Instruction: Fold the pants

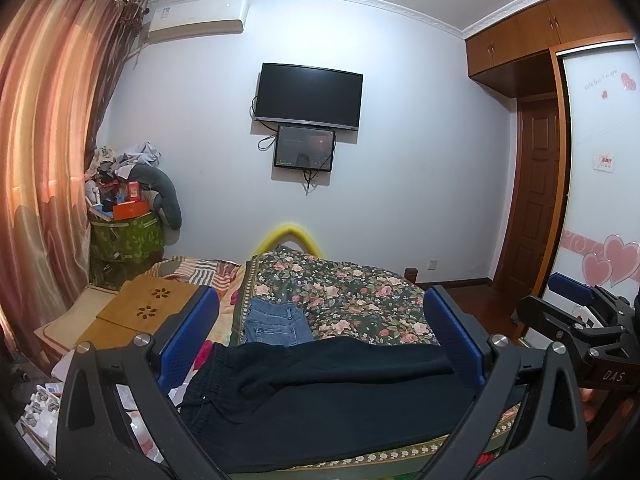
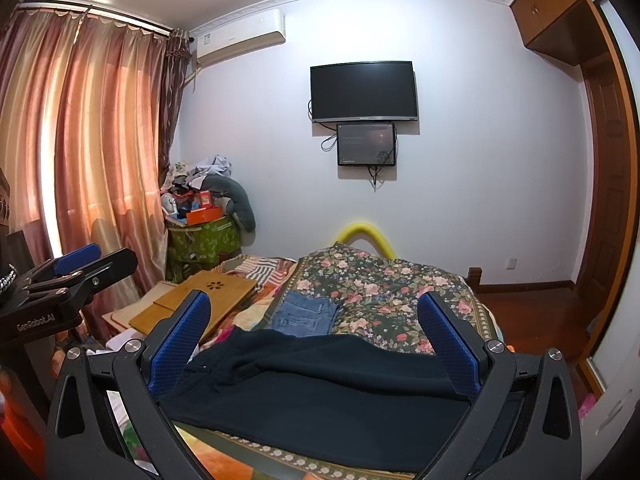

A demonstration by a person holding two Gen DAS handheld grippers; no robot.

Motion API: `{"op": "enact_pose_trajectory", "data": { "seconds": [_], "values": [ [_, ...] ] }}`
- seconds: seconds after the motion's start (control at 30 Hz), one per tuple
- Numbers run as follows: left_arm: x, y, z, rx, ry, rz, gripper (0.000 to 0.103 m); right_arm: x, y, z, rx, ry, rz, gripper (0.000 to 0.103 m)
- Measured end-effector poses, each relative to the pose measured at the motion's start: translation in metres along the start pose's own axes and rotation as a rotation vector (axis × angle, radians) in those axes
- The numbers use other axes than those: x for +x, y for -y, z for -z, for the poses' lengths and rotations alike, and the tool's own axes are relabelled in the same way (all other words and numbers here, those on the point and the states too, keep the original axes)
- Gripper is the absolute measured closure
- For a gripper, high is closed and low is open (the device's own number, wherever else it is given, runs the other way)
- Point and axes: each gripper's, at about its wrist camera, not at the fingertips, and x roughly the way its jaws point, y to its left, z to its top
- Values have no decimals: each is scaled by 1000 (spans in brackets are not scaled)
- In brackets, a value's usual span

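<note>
Left wrist view shows our left gripper (image 1: 328,336) spread wide above the dark pants (image 1: 320,392), which lie below and between the fingers on the bed (image 1: 360,296), long axis crosswise. Our right gripper (image 2: 320,336) hovers equally wide, equally near.

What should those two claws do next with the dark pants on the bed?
Probably lower both and grip the pants. The left claw and right claw are wide open, hovering above the pants, which lie spread across the bed, not yet folded.
</note>
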Motion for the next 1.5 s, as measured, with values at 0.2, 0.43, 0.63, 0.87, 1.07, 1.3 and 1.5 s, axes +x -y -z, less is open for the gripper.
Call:
{"op": "enact_pose_trajectory", "data": {
  "seconds": [0.2,0.43,0.63,0.87,1.07,1.3,1.5],
  "values": [
    [1,0,0,2,0,-2,0,0,-1,1,0,-1,1,0],
    [1,0,1,3,-3,-4,0,1,-2,2,3,-6,3,0],
    [9,-2,3,5,-13,-14,0,7,2,3,19,-18,12,0],
    [37,-20,8,-12,-38,-52,0,29,8,9,14,-63,51,0],
    [90,-47,16,0,-101,-96,0,72,36,26,31,-137,118,0],
    [170,-91,35,6,-199,-151,0,118,74,43,86,-214,137,0],
    [252,-141,61,-3,-348,-226,0,167,102,60,88,-323,131,0]
  ]
}}
